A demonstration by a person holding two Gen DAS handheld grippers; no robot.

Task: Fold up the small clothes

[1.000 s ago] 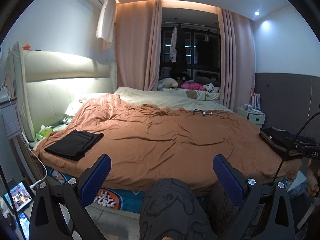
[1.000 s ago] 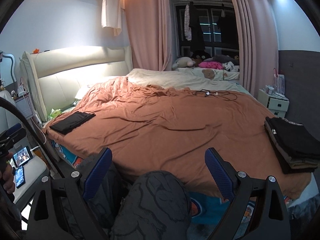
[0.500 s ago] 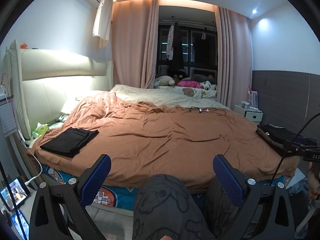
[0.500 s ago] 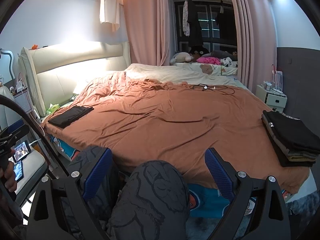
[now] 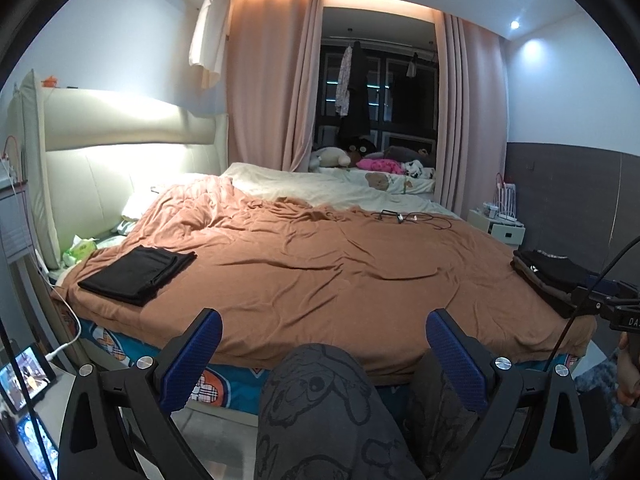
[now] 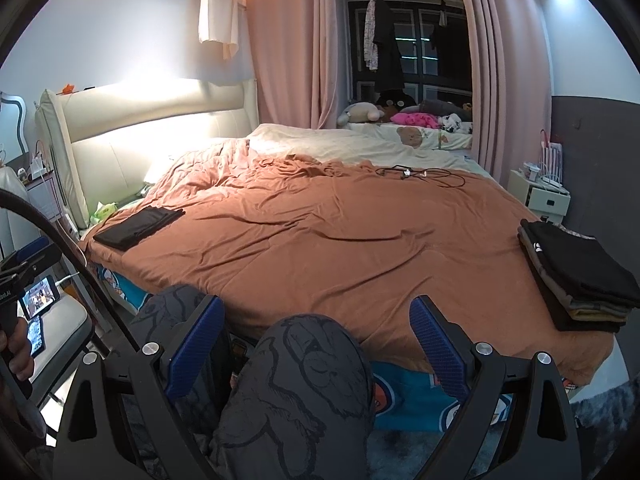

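Both grippers hang low at the foot side of the bed (image 5: 320, 272), above the person's knees in grey patterned trousers (image 5: 320, 400). The left gripper (image 5: 320, 344) has its jaws spread wide with nothing between them, the blue pads (image 5: 192, 356) well apart. The right gripper (image 6: 316, 340) is the same: jaws wide, empty, a knee showing in the gap.

The clothes lie on the orange-brown cover (image 6: 320, 232) at two far ends of the bed. A single folded black garment (image 5: 138, 274) rests flat near the corner by the pale headboard (image 5: 120, 152). A stack of folded clothes (image 6: 576, 280), black on top with brown and tan layers under it, sits at the opposite edge, close to the corner. The two are well apart, with bare rumpled cover between them.

As for things that hold other things, there is little: a small white bedside cabinet (image 6: 540, 196) stands by the dark wall panel, with small items on its top that are too small to make out. A green packet (image 5: 80, 248) lies between the headboard and the cover. Black cables (image 6: 420, 174) are strewn on the far part of the cover. Soft toys (image 6: 400, 114) lie piled beyond the bed, before the dark window between pink curtains (image 6: 288, 40). A lit phone screen (image 6: 38, 296) leans on a stool to the left.
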